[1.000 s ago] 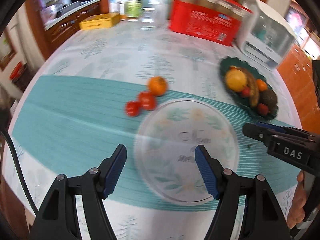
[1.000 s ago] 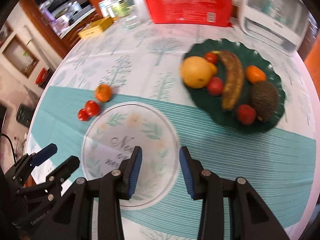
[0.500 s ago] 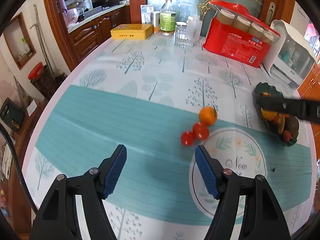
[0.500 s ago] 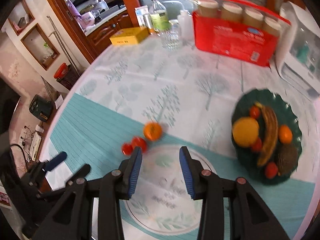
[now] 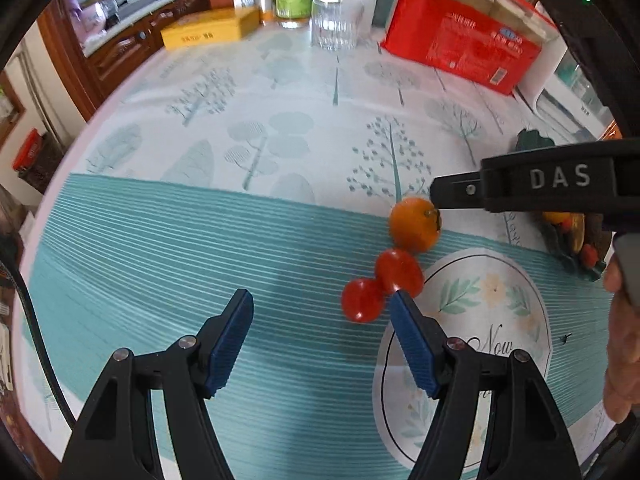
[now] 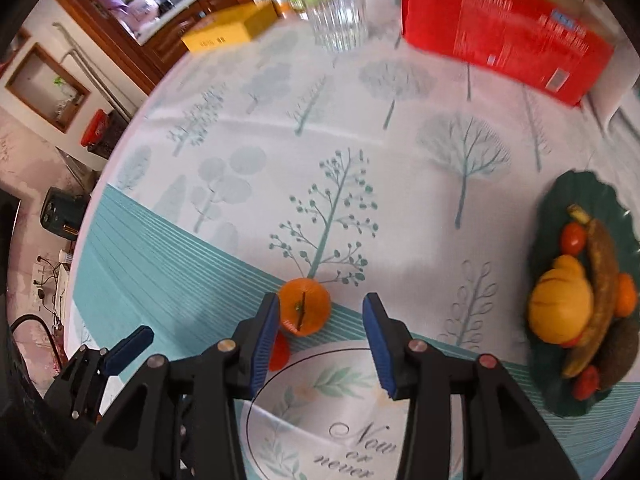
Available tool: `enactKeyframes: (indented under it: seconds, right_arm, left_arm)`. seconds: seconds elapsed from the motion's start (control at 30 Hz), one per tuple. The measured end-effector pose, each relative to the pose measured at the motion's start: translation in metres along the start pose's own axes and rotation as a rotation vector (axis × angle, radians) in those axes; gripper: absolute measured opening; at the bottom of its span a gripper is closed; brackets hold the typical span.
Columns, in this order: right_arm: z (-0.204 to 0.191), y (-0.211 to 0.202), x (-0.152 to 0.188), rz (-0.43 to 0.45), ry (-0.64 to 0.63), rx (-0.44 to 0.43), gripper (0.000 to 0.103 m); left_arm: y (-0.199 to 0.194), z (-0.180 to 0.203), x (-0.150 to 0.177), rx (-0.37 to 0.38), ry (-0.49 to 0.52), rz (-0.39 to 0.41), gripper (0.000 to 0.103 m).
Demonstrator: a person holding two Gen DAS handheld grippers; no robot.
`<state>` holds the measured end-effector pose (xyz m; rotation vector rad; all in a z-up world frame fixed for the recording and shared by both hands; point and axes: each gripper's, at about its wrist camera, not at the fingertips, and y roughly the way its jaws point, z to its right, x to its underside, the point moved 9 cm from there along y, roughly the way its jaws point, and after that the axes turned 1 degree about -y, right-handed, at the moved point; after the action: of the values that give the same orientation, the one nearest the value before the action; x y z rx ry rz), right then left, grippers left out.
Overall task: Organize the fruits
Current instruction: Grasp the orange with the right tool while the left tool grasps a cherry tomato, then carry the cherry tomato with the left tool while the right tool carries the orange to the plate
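While both of my hands swept leftward across the surface (image 6: 360, 152), the fruit cluster came from the far field into the lower centre of both wrist views. My right gripper (image 6: 320, 340) has just been opening its fingers; they now stand apart with the small orange (image 6: 305, 307) sitting between the tips, close to the left pad, not pressed by either. My left gripper (image 5: 322, 338) has fingers apart, unchanged in spread, nothing between them. Two red tomatoes (image 5: 382, 284) lie just beside its right fingertip (image 5: 412, 344), touching each other, the upper one touching the orange. All three lie on the teal band at the upper left rim of the clear printed plate (image 6: 360, 412), which is bare. The dark green dish (image 6: 560, 196) at right edge holds a banana, orange and other fruit.

Judgement: approach phase done; pick not yet begun. Orange is probably first target. Risk: closing may nudge the adjoining tomato.
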<state>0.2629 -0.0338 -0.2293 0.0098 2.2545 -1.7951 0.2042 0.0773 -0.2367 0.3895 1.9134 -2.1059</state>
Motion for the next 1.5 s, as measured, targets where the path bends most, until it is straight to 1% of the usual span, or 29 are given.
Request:
enactKeyframes:
  seconds: [0.07, 0.1, 0.13, 0.23, 0.43, 0.5, 0.63, 0.77, 0.83, 0.9, 1.0, 1.1, 1.27, 1.37, 1.5]
  right_arm:
    - [0.002, 0.012, 0.0, -0.021, 0.013, -0.006, 0.043]
    - [0.002, 0.016, -0.001, -0.024, 0.019, -0.024, 0.043]
    - [0.001, 0.017, -0.002, -0.02, 0.024, -0.04, 0.044]
    - [-0.003, 0.02, -0.005, -0.017, 0.016, -0.054, 0.045]
    - [-0.012, 0.025, -0.003, -0.039, -0.002, -0.088, 0.046]
    - [-0.014, 0.027, -0.003, -0.046, -0.002, -0.098, 0.046]
    - [-0.017, 0.032, -0.003, -0.066, 0.005, -0.11, 0.046]
    - [-0.019, 0.041, -0.002, -0.089, 0.021, -0.12, 0.047]
    - [-0.02, 0.041, -0.004, -0.078, 0.019, -0.12, 0.045]
    - [-0.018, 0.041, -0.004, -0.069, 0.019, -0.115, 0.039]
    - [-0.017, 0.038, -0.002, -0.071, 0.012, -0.119, 0.038]
    - [-0.013, 0.03, 0.001, -0.048, 0.002, -0.105, 0.038]
    - [0.001, 0.005, 0.007, 0.005, 0.032, -0.116, 0.038]
    - [0.016, -0.015, 0.013, 0.047, 0.062, -0.116, 0.038]
    - [0.044, -0.047, 0.023, 0.098, 0.109, -0.107, 0.038]
  left_arm:
    - [0.01, 0.0, 0.002, 0.017, -0.003, -0.021, 0.069]
    - [0.014, 0.001, 0.002, 0.025, -0.002, -0.029, 0.068]
    - [0.017, 0.002, 0.002, 0.033, 0.0, -0.034, 0.068]
    - [0.024, 0.004, 0.003, 0.056, 0.005, -0.047, 0.064]
    - [0.031, 0.01, 0.002, 0.088, 0.01, -0.062, 0.05]
    - [0.034, 0.012, 0.002, 0.091, 0.012, -0.064, 0.043]
    - [0.034, 0.016, 0.002, 0.101, 0.009, -0.062, 0.037]
    - [0.034, 0.016, 0.0, 0.134, -0.029, -0.062, 0.031]
    - [0.033, 0.014, -0.001, 0.148, -0.05, -0.061, 0.026]
    - [0.033, 0.013, -0.001, 0.15, -0.06, -0.06, 0.025]
    - [0.03, 0.01, 0.002, 0.141, -0.059, -0.053, 0.025]
    - [0.026, 0.009, 0.003, 0.13, -0.06, -0.05, 0.024]
    - [0.008, 0.009, 0.001, 0.111, -0.059, -0.021, 0.024]
    - [-0.007, 0.018, -0.005, 0.121, -0.053, 0.004, 0.024]
    - [-0.033, 0.044, -0.015, 0.145, -0.014, 0.04, 0.024]
